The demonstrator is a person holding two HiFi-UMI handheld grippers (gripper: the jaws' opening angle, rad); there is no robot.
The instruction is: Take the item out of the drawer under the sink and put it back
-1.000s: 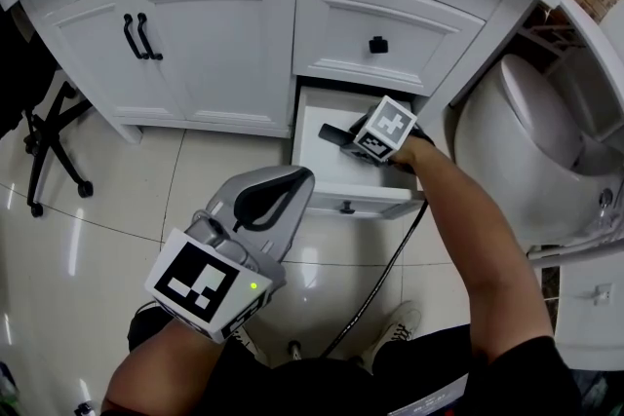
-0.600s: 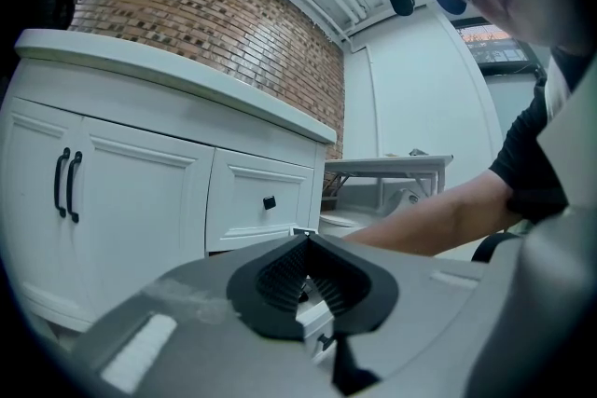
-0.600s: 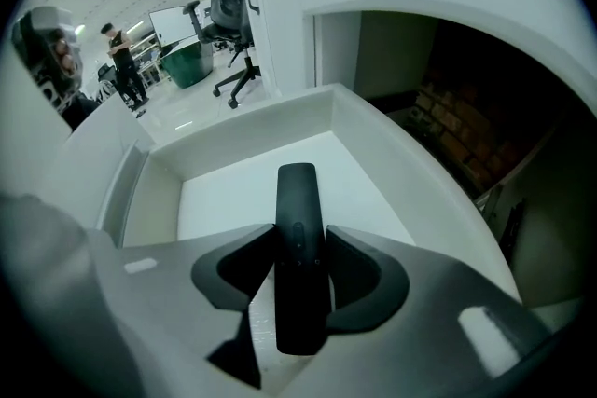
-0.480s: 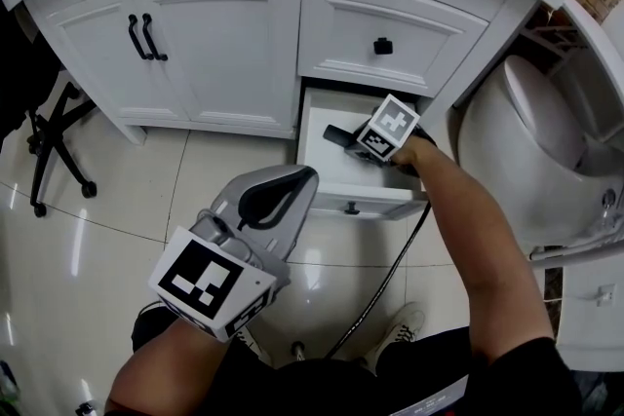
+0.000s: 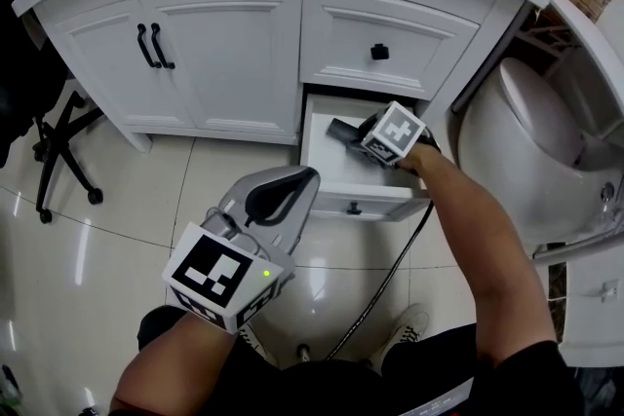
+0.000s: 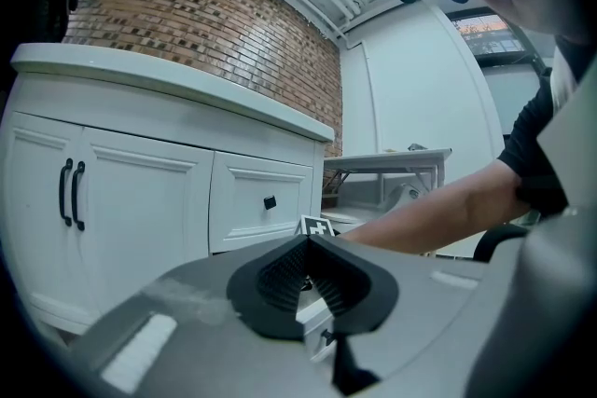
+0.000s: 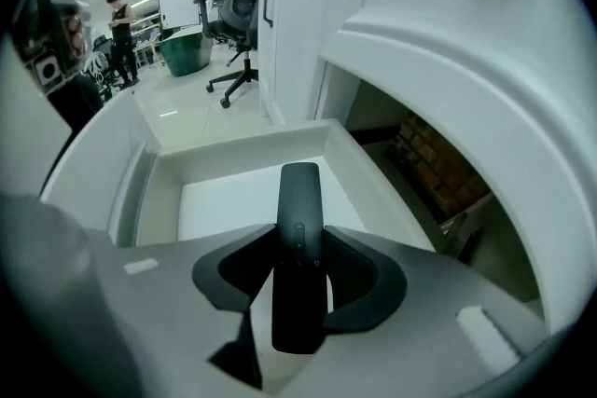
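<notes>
Under the white vanity the lower drawer stands pulled out. A slim black remote-like item lies lengthwise between the jaws of my right gripper, which points steeply down into the drawer. Its jaws have just been closing, and the pads now touch both sides of the item. The item's far end reaches toward the drawer's back wall. My left gripper hovers level above the floor in front of the drawer, shut and empty.
A closed upper drawer and two cabinet doors with black handles are above and to the left. A toilet stands right of the vanity, an office chair base at far left. A black cable hangs by my right arm.
The right gripper has tipped a little over the drawer, with the item still between its jaws. The left gripper has stayed where it was.
</notes>
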